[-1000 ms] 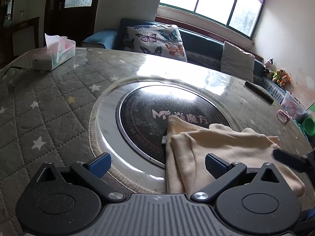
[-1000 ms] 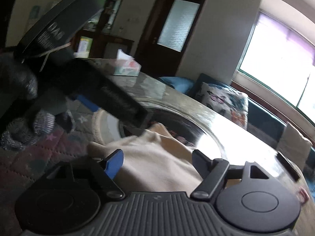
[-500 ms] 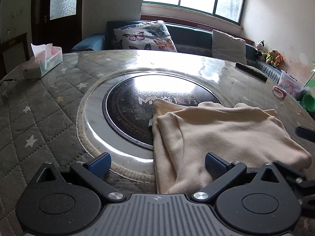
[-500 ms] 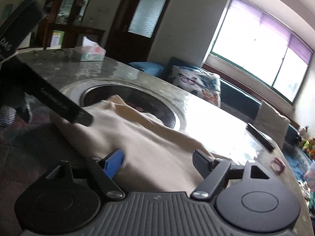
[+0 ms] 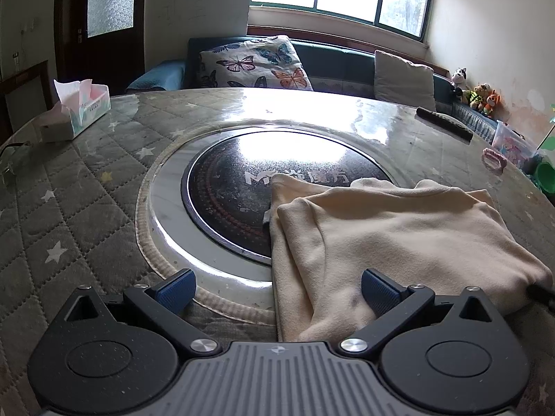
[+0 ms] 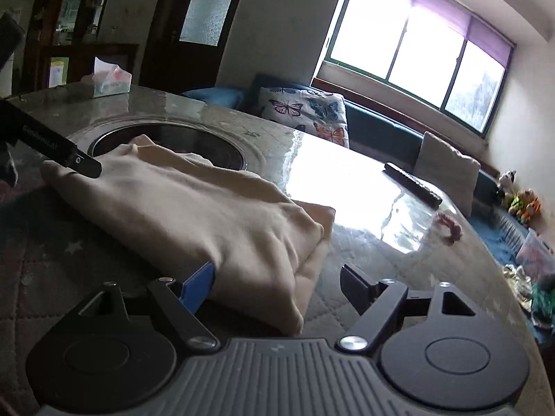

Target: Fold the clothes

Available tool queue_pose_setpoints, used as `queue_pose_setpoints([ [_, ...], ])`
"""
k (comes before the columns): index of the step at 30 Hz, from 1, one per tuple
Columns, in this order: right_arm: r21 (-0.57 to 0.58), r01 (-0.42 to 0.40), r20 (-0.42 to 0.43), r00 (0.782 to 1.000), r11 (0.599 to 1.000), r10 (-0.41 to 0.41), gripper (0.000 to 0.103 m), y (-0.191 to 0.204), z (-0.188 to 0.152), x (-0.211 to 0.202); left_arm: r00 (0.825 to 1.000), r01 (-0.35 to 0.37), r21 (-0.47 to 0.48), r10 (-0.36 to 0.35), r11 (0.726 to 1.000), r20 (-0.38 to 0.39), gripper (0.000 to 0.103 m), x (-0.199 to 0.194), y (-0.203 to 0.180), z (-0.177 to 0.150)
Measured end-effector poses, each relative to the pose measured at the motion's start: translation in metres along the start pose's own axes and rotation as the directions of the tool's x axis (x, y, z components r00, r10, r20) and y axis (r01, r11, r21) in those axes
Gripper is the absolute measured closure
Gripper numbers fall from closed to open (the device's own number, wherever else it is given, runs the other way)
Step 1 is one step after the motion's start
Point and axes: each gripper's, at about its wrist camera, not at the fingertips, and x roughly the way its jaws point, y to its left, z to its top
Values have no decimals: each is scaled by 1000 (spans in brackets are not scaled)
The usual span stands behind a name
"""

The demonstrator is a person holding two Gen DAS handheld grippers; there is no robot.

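A cream garment (image 5: pixel 392 239) lies folded on the round table (image 5: pixel 86 187), partly over the dark centre disc (image 5: pixel 242 173). It also shows in the right wrist view (image 6: pixel 194 208). My left gripper (image 5: pixel 277 286) is open at the garment's near left corner, which lies between the fingers. My right gripper (image 6: pixel 277 279) is open at the garment's near right corner, its blue pad (image 6: pixel 197 284) touching the cloth. A finger of the left gripper (image 6: pixel 55 145) rests at the garment's far-left edge in the right wrist view.
A tissue box (image 5: pixel 81 109) stands at the table's far left. A black remote (image 5: pixel 444 123) and a pink ring (image 5: pixel 494 159) lie at the far right. A sofa with a butterfly cushion (image 5: pixel 256 64) is behind the table. Toys (image 5: pixel 478 93) sit by the wall.
Both grippers pulled back and lowered towards the near edge of the garment. The left gripper's body has swung out of the right wrist view, leaving one finger at the cloth's edge.
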Motion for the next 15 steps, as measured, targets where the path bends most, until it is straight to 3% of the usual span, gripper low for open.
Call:
queue_pose_setpoints([
  [4,29,29,35,999,999,-30,22,-8,7,-8,1000,0,-3,0,1000,-1,0,0,1,0],
  [10,49,57,-39,998,997,-55,22,-21,-8,5,1000,1,3,0,1000,-4,0,1,1,0],
  [15,88,71,-13,997,994,-70,22,-33,-3,-5,1000,2,4,-2,1000,-3,0,1,1,1],
])
